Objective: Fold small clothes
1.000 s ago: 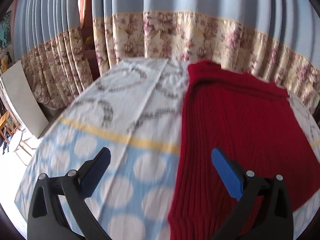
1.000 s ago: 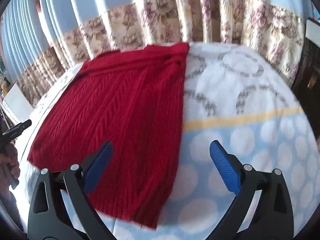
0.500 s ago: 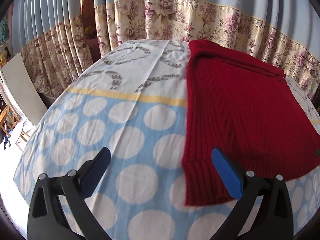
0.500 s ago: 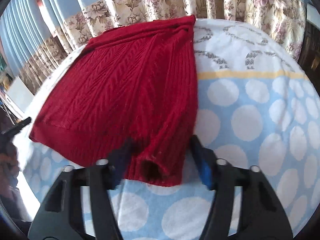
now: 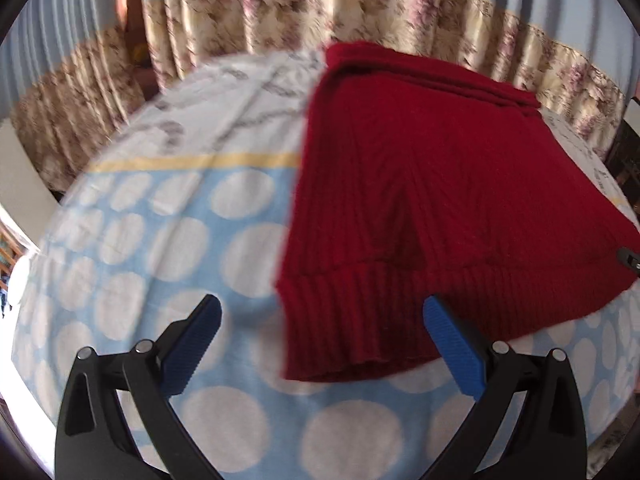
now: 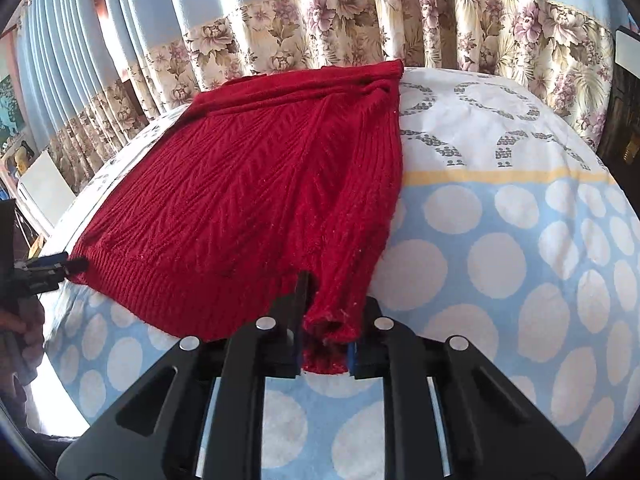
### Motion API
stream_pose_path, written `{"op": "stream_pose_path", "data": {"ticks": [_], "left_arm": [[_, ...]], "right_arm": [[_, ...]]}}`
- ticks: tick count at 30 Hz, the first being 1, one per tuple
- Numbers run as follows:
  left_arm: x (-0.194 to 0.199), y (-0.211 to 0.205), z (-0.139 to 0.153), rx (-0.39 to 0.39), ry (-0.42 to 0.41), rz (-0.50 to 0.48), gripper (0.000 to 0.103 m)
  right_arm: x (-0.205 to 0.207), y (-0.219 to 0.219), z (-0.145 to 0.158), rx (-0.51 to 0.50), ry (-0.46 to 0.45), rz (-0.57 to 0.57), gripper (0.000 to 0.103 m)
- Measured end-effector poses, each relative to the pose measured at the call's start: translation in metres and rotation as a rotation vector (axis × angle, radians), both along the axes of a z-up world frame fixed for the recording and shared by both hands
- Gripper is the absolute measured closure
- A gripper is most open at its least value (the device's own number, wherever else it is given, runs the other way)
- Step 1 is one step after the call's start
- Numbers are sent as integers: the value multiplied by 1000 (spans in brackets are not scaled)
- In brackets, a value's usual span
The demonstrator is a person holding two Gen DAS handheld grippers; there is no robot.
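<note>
The red sweater [image 6: 248, 196] lies spread on a bed sheet [image 6: 500, 256] printed with white dots on light blue. Nearest the right wrist camera, the right gripper [image 6: 324, 344] is clamped on the end of a sleeve [image 6: 352, 216] that lies along the sweater's right edge, the cuff bunched between its black fingers. In the left wrist view, which is blurred, the left gripper [image 5: 324, 344] is spread wide just above the sweater's ribbed hem [image 5: 360, 312] at its near left corner, its blue pads [image 5: 454, 348] gripping nothing. Farther off in the right view, the left gripper's tip sits at the sweater's far-left hem corner. Beyond the sweater, a yellow stripe [image 6: 500, 176] crosses the sheet, then a white band with grey rings. Blue curtains [image 6: 360, 20] with a floral border hang behind the bed.
</note>
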State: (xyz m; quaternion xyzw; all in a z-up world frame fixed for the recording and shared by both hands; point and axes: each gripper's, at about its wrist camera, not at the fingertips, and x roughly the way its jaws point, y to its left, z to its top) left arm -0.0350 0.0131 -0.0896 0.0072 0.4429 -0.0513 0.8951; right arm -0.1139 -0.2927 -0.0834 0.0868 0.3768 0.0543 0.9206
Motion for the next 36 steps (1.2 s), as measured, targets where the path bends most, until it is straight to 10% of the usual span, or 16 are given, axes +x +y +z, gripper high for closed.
{"op": "stream_pose_path", "data": {"ticks": [14, 22, 27, 36], "left_arm": [[-10, -38, 8, 92, -85, -66, 58], [-11, -34, 8, 74, -91, -42, 65], [-2, -18, 12, -57, -28, -16, 88], [-10, -22, 23, -10, -76, -60, 93]], "right_arm": [[1, 0, -1, -3, 6, 9, 81], [2, 5, -2, -28, 12, 3, 86], [2, 3, -3, -15, 22, -10, 86], [-5, 4, 19, -31, -53, -12, 93]]}}
